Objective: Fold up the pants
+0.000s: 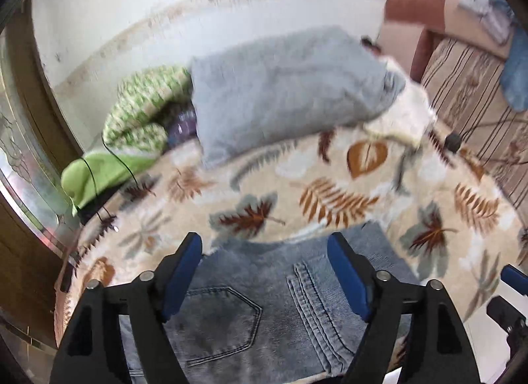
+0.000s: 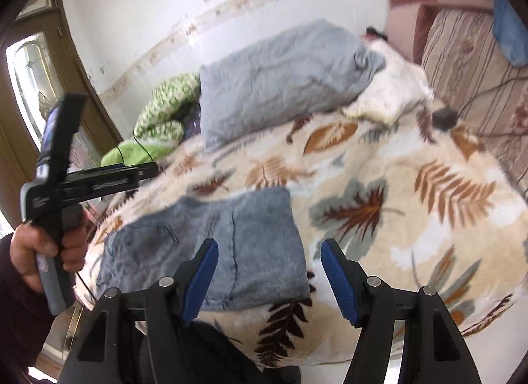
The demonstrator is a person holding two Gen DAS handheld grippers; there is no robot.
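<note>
Jeans (image 2: 211, 248), folded into a compact blue-grey block, lie on the leaf-patterned blanket (image 2: 412, 205) in the lower left-centre of the right wrist view, a back pocket showing near their left end. In the left wrist view the same denim fills the bottom centre of the frame, with a back pocket (image 1: 219, 324) and the double-stitched seat seam in plain sight beneath the tool.

The left gripper (image 1: 264, 248) hangs above the jeans, tilted downward, its jaws spread wide; the blue pads (image 1: 184, 271) stand clear of the cloth and nothing is pinched between them. From the right wrist view this tool appears at the left edge of the frame, raised over the edge of the bed, with a hand (image 2: 46, 252) wrapped around its handle and a dark sleeve below at the lower left corner.

The right gripper (image 2: 269, 245) also points down at a slant, lifted off the blanket, its jaws apart and empty; the near right edge of the jeans shows between the fingers but is not touched. A sliver of this tool shows at the lower right edge of the left wrist view.

Farther back, in the upper centre of both views, a grey pillow (image 2: 280, 73) lies on the bed, with a green-and-white bundle (image 2: 165, 110) just to its left and a white cloth (image 2: 392, 90) at its right end. Both pictures are blurred.
</note>
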